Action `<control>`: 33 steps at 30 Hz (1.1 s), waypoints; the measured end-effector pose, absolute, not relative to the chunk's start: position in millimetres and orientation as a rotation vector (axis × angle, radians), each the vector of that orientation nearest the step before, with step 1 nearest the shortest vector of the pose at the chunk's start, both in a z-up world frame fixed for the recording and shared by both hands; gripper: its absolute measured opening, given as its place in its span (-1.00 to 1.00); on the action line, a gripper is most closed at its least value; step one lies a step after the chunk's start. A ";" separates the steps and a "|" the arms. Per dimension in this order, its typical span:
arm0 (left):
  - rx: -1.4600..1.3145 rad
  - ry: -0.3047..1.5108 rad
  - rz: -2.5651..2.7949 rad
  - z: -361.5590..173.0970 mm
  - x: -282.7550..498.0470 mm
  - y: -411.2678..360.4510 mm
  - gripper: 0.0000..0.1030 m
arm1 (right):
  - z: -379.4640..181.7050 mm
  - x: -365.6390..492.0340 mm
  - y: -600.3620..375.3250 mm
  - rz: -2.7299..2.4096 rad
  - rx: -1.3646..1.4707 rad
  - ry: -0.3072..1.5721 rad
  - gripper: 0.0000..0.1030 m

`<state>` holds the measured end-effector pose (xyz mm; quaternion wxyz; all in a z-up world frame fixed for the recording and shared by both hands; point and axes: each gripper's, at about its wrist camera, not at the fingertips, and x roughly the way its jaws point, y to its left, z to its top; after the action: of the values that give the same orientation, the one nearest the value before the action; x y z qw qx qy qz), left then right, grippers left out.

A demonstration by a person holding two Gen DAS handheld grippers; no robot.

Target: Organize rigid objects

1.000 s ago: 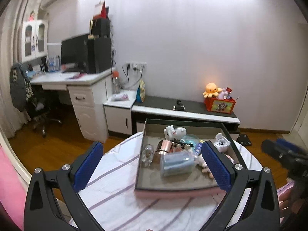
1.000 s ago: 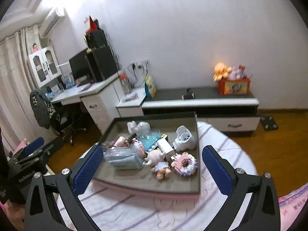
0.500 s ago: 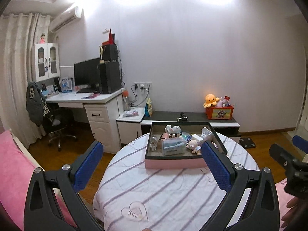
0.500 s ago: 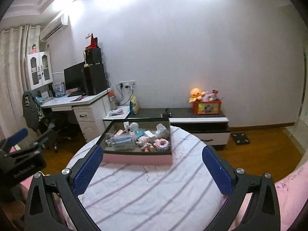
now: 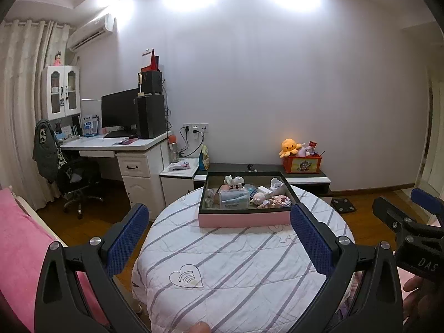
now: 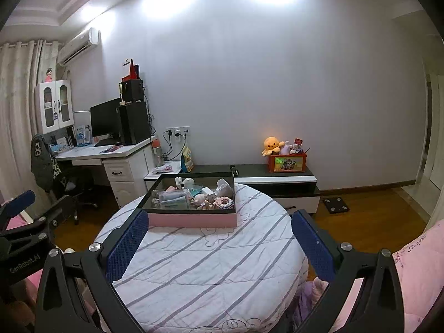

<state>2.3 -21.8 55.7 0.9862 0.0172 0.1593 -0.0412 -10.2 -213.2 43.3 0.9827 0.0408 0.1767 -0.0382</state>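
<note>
White "GenRobot.AI" lettering marks the left claw [image 6: 16, 213]; right claw [image 6: 219, 238] gapes.

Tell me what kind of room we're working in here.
Most likely a bedroom or study at home: a computer desk with a monitor, a wall air conditioner, and a round table under a striped cloth.

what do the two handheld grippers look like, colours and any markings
Both are black plastic frames with silver bolts. The left gripper and right gripper each carry two fingers faced with blue textured pads. Side on, the left gripper's body reads "GenRobot.AI" and the right's shows "DAS". No cables or sleeves show.
</note>
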 end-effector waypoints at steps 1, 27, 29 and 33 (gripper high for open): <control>0.032 0.320 -0.083 55.8 2.4 -21.1 1.00 | 43.4 -9.6 -212.1 -0.077 0.079 0.356 1.00; 0.006 0.339 -0.115 57.4 2.8 -20.5 1.00 | 43.8 -11.2 -203.9 -0.069 0.073 0.366 1.00; 0.011 0.336 -0.109 57.4 2.9 -21.2 1.00 | 43.7 -10.9 -204.2 -0.070 0.072 0.367 1.00; 0.016 0.328 -0.103 56.7 2.4 -20.5 1.00 | 42.1 -9.0 -204.7 -0.075 0.071 0.371 1.00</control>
<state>2.4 -20.5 56.7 0.9852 0.0081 0.1634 -0.0512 -9.0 -204.7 42.1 0.9815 0.0351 0.1846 -0.0374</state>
